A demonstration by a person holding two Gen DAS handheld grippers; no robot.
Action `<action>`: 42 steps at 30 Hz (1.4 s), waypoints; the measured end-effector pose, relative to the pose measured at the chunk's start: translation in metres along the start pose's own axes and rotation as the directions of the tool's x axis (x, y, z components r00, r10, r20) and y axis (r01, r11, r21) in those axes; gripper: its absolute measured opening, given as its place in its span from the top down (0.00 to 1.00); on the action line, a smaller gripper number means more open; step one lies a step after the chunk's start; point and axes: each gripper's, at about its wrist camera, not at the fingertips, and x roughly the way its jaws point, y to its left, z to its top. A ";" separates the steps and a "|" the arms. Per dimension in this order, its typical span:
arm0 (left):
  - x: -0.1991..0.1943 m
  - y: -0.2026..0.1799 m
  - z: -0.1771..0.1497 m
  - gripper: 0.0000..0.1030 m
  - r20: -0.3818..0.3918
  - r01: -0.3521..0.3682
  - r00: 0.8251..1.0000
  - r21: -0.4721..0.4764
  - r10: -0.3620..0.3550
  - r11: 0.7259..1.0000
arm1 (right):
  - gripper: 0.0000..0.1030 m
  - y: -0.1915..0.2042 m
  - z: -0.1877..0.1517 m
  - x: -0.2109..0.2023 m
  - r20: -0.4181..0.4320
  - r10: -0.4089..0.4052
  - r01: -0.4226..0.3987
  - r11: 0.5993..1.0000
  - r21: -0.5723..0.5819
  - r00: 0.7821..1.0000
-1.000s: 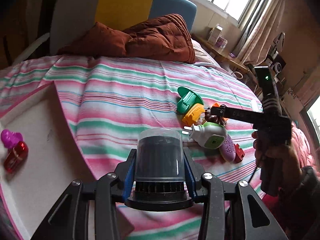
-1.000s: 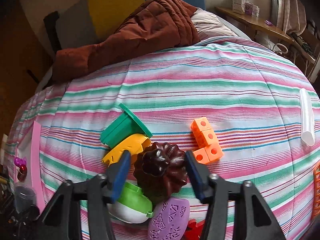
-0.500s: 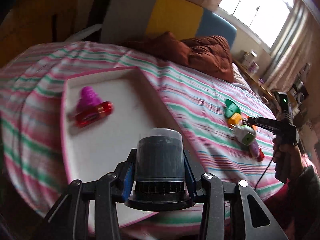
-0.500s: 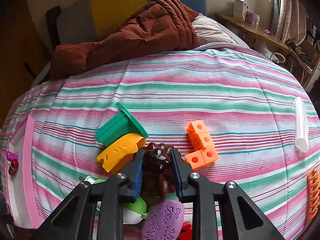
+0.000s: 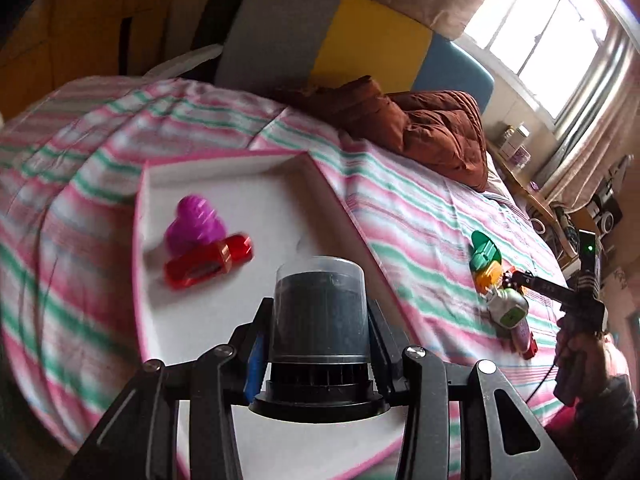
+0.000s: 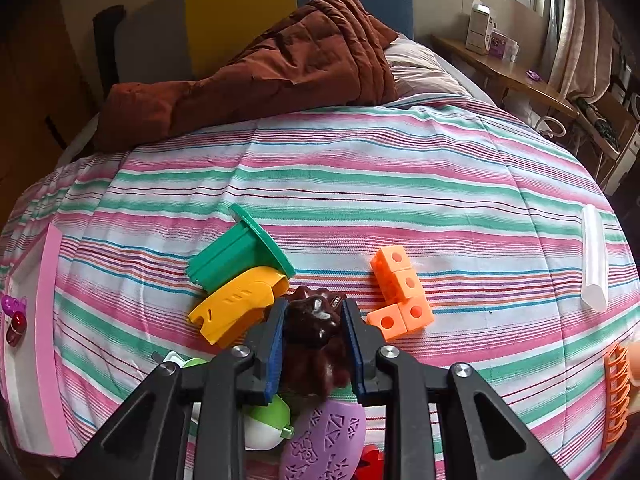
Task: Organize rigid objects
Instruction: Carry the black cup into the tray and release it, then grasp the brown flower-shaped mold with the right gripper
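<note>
Left gripper clamped on dark canister, held over the tray. Right gripper clamped on brown mould, just beside the tray-side yellow piece.

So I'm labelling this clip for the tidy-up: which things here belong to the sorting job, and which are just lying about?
Part of the job:
- left gripper, shut on the dark lidded canister
- right gripper, shut on the brown fluted mould
- white tray with the purple toy and red piece
- orange cubes, green cup, yellow piece

Just lying about:
- brown quilt
- striped bedsheet
</note>
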 end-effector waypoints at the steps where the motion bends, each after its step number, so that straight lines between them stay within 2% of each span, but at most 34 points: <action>1: 0.007 -0.002 0.008 0.58 0.001 0.003 1.000 0.003 -0.003 1.000 | 0.76 0.001 0.000 0.000 0.002 -0.005 0.005 1.000 -0.009 1.000; 4: 0.029 -0.005 0.030 0.58 0.004 -0.009 1.000 0.000 0.009 1.000 | 0.78 0.003 -0.001 0.000 0.007 -0.012 0.012 1.000 -0.025 1.000; 8: 0.060 0.003 0.051 0.58 -0.029 -0.024 0.999 -0.050 0.023 0.998 | 0.78 0.001 0.001 0.000 0.010 -0.022 0.023 0.999 -0.027 1.000; 15: 0.093 0.009 0.060 0.57 -0.063 -0.088 0.994 -0.016 0.087 0.996 | 0.78 0.001 0.001 0.000 0.011 -0.029 0.029 0.999 -0.036 1.000; 17: 0.096 0.010 0.061 0.55 -0.058 -0.106 0.993 -0.005 0.106 0.994 | 0.78 0.002 0.002 0.000 0.011 -0.031 0.031 0.999 -0.040 0.999; 19: 0.093 0.012 0.062 0.54 -0.054 -0.105 0.993 -0.011 0.104 0.994 | 0.78 0.002 0.002 0.000 0.012 -0.030 0.031 0.999 -0.040 0.999; 22: 0.079 0.013 0.061 0.47 -0.034 -0.099 0.995 -0.025 0.098 0.995 | 0.78 0.002 0.002 0.000 0.012 -0.031 0.032 0.999 -0.041 0.999; 26: 0.047 0.008 0.050 0.40 0.032 -0.118 0.992 -0.011 0.119 0.993 | 0.78 0.003 0.002 0.001 0.014 -0.034 0.035 0.998 -0.044 0.999; 36: 0.004 -0.021 -0.016 0.40 0.029 -0.157 0.987 0.070 0.156 0.985 | 0.78 0.003 0.001 0.000 0.013 -0.034 0.035 0.999 -0.041 0.999; 42: -0.010 -0.038 -0.039 0.40 0.040 -0.173 0.985 0.129 0.169 0.976 | 0.78 0.003 0.001 0.000 0.010 -0.033 0.034 0.999 -0.036 0.999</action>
